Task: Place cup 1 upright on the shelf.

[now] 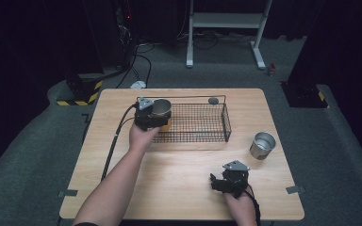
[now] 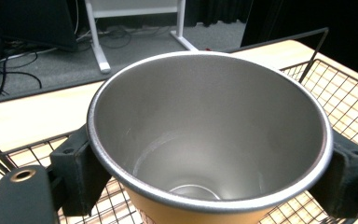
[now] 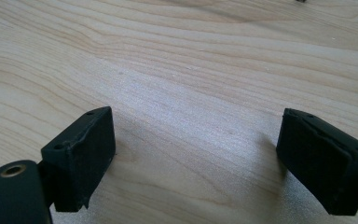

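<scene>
The left claw (image 1: 152,117) pinches the orange steel-lined cup (image 2: 209,140) just above the wire basket (image 1: 202,123), mid-placement, so lowering and releasing come next; the right claw (image 3: 196,158) rests spread on the worktop (image 1: 184,179).

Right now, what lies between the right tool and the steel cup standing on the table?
Nothing: in the high view, bare tabletop separates the right tool from the steel cup. The right gripper view shows open jaws over bare wood.

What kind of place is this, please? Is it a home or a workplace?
Probably a lab or recording studio, not a home. A bare wooden table stands on grey carpet among black curtains, with loose cables and a white metal stand behind it.
</scene>
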The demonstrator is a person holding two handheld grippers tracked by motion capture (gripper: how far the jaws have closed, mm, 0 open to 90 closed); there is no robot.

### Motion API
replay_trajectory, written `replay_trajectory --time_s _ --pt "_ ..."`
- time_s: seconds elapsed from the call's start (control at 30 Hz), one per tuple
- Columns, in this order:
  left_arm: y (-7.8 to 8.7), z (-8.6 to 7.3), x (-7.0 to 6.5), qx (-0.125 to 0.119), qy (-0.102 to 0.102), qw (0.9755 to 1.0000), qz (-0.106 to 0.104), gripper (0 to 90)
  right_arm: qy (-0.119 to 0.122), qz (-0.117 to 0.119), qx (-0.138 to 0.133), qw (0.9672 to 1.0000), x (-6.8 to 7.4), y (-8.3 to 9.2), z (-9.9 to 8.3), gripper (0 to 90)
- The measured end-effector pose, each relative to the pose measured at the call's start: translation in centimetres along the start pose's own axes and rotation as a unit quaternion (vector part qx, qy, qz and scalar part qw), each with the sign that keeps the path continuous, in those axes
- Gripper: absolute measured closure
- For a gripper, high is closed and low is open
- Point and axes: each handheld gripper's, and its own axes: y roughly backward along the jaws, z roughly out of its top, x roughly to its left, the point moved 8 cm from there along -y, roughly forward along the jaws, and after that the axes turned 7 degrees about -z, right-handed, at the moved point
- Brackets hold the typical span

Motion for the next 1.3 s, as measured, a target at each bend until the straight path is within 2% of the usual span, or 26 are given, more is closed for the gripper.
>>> replay_trajectory --time_s 0.47,0.57,0.73,0.93,1.3 --pt "-1.3 -1.5 0.3 0.035 -0.011 0.999 0.023 13.9 0.001 0.0 -0.001 1.0 0.0 0.0 0.0 11.5" --pt "-1.4 -1.6 0.3 0.037 -0.011 0.999 0.024 14.0 0.001 0.0 -0.001 1.0 0.0 0.0 0.0 11.5" --pt "-1.6 -2.0 0.5 0.053 -0.013 0.9981 0.029 14.0 0.002 0.0 -0.002 1.0 0.0 0.0 0.0 11.5" --pt "-1.7 -2.4 0.6 0.055 -0.005 0.998 0.03 13.9 0.002 0.0 -0.001 1.0 0.0 0.0 0.0 11.5" --pt "-1.5 -3.2 0.7 0.052 -0.014 0.9979 0.036 13.8 0.002 0.001 -0.001 1.0 0.1 0.0 0.0 11.6"
